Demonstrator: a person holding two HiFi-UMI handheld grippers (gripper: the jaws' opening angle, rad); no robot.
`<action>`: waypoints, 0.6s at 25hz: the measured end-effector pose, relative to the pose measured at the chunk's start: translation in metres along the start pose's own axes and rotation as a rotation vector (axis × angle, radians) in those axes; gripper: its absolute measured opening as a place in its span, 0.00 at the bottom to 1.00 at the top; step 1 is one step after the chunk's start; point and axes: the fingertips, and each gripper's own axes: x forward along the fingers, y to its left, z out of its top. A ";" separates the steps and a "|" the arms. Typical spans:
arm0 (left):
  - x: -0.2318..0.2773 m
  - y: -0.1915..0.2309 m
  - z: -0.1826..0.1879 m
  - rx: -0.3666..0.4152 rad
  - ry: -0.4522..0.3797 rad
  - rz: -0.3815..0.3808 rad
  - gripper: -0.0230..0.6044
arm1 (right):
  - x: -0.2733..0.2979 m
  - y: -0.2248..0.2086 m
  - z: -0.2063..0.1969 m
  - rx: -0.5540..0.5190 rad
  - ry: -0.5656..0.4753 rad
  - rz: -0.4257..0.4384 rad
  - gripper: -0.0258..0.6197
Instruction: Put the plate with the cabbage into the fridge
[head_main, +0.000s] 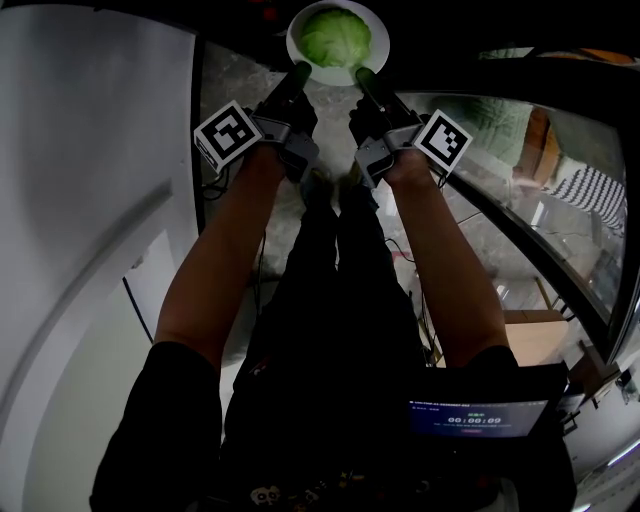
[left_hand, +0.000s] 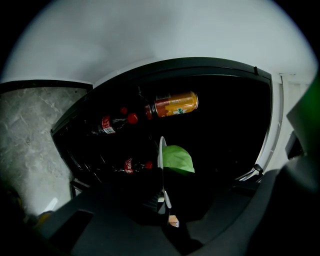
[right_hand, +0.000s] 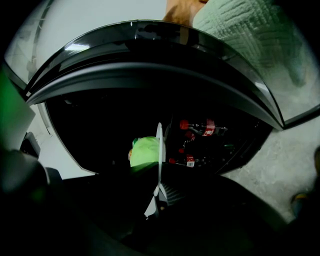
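Gripping the near rim of the white plate (head_main: 373, 22) from both sides, the left gripper (head_main: 300, 72) and the right gripper (head_main: 362, 76) show at the top of the head view. The cabbage (head_main: 335, 35) sits in the middle of the plate. The plate is held out ahead of the person against darkness, with grey stone floor (head_main: 235, 85) below the grippers. A broad white panel (head_main: 90, 200) runs close along the left arm. A curved, dark-framed glass door (head_main: 560, 200) stands to the right, leaving a narrow lane between them.

In the left gripper view the jaws of the left gripper (left_hand: 166, 207) are pressed onto the plate (left_hand: 161, 155), which is seen edge-on and upright in the frame. The cabbage (left_hand: 178, 159) bulges to its right. Behind lies the dark fridge (left_hand: 225, 125) opening. An orange bottle (left_hand: 175, 104) and red-capped cola bottles (left_hand: 107, 125) lie up and to the left of the plate's edge. The space beyond the cabbage is plain black as far as the pale frame edge (left_hand: 276, 130).

In the right gripper view the right gripper (right_hand: 154, 200) likewise pinches the plate (right_hand: 159, 150), with the cabbage (right_hand: 144, 151) on its left. Cola bottles (right_hand: 202, 127) sit just to its right inside the opening. The door's dark frame (right_hand: 150, 55) arches overhead. No view shows whether the plate rests on a shelf.
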 end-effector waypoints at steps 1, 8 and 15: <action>-0.001 -0.001 -0.001 -0.005 -0.003 -0.007 0.05 | -0.001 0.000 -0.001 -0.002 -0.002 0.000 0.07; 0.001 0.000 0.001 -0.005 -0.014 0.002 0.05 | 0.001 0.001 0.002 -0.001 -0.013 0.000 0.07; 0.002 0.000 0.002 -0.007 -0.021 0.010 0.05 | 0.002 0.001 0.003 0.005 -0.025 -0.002 0.07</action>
